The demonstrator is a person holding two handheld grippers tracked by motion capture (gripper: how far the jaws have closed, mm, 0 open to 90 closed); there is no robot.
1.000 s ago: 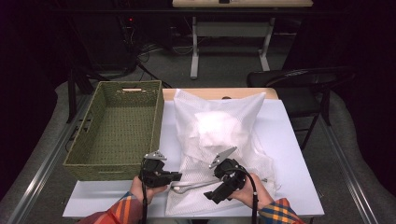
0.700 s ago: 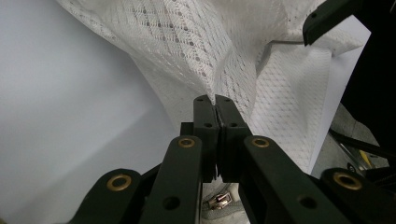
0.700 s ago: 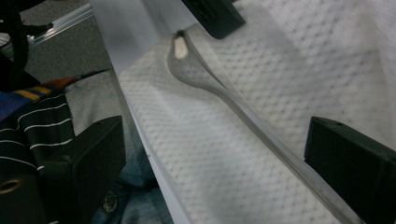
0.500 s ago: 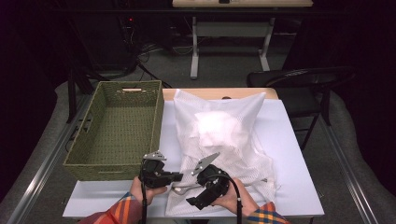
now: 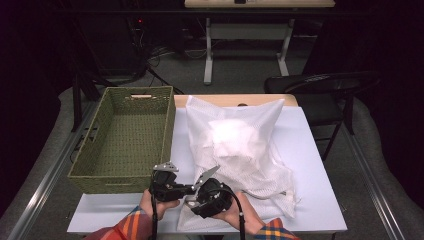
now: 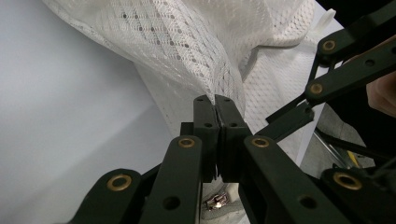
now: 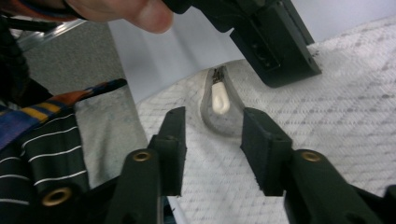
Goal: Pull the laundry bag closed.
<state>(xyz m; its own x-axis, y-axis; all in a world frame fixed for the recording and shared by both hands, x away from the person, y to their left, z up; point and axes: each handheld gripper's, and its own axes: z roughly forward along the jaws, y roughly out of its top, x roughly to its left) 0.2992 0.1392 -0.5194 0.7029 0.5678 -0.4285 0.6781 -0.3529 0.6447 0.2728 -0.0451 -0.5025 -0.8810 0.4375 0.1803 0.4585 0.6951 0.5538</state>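
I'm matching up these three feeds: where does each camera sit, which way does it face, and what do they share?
High view: above the person's side, facing forward and down on the white table, green woven basket and white mesh laundry bag; both forearms show.
Left gripper view: rides the left tool, looking along jaws shut on the bag's mesh.
Right gripper view: rides the right tool, its jaws just closing around the white zipper pull.
Shared: the bag and the left tool.

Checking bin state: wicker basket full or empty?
Empty. High view shows the wicker basket with a bare woven floor; the mesh bag lies beside it on the table.
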